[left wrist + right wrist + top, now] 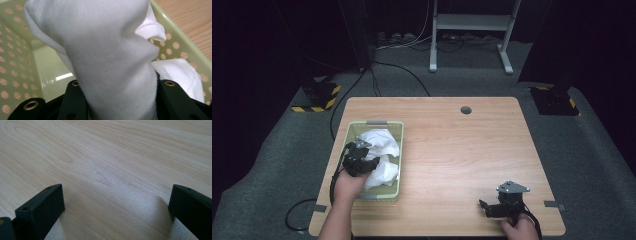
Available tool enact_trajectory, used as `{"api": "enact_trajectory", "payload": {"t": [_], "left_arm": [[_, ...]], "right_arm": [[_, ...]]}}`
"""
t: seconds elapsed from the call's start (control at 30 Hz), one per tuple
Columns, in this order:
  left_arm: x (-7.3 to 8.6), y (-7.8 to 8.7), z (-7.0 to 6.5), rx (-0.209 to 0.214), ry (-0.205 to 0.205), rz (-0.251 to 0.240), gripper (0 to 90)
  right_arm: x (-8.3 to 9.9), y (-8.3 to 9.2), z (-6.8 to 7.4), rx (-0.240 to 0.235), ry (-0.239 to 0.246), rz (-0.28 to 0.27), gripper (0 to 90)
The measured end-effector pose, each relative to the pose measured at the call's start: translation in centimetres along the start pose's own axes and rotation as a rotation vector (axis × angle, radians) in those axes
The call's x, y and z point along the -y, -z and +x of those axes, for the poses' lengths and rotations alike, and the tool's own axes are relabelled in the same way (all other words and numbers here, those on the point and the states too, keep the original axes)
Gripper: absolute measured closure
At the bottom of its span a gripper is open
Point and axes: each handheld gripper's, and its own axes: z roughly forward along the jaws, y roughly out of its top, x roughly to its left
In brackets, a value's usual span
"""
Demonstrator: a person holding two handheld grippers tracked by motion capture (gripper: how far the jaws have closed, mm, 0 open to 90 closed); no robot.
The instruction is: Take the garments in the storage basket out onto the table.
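Note:
A pale green perforated basket sits at the table's left side with white cloth heaped in it. My left gripper is over the basket, shut on a bunch of that white cloth, which rises between the two black jaws; the basket wall lies behind it. A second white piece lies lower right in the basket. My right gripper rests near the table's front right edge, jaws wide apart with bare wood between them.
The wooden table has a round cable hole at the back. Behind the table stand a white frame and cables on grey carpet. Yellow-black striped bases flank the far corners.

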Motion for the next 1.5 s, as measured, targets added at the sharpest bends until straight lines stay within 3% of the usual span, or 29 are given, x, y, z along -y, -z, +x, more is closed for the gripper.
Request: {"api": "enact_trajectory", "payload": {"t": [0.07, 0.43, 0.77, 1.2, 1.5], "left_arm": [[0.1, 0.3, 0.0, 0.009, 0.008, -0.025, 59.5], [-0.1, 2.2, -1.0, -0.033, -0.022, -0.160, 59.8], [-0.3, 4.2, -1.5, -0.038, -0.003, -0.286, 59.8], [-0.2, 5.8, -1.8, -0.061, 0.017, -0.382, 59.8], [-0.4, 7.0, -2.5, -0.073, 0.008, -0.459, 59.8]], "right_arm": [[0.0, 0.0, 0.0, 0.000, 0.000, 0.000, 0.1], [0.0, 0.0, 0.0, -0.001, 0.004, 0.001, 0.0], [0.0, 0.0, 0.0, -0.001, 0.004, 0.001, 0.0], [0.0, 0.0, 0.0, -0.001, 0.004, 0.000, 0.0], [0.0, 0.0, 0.0, -0.001, 0.004, 0.000, 0.0]]}}
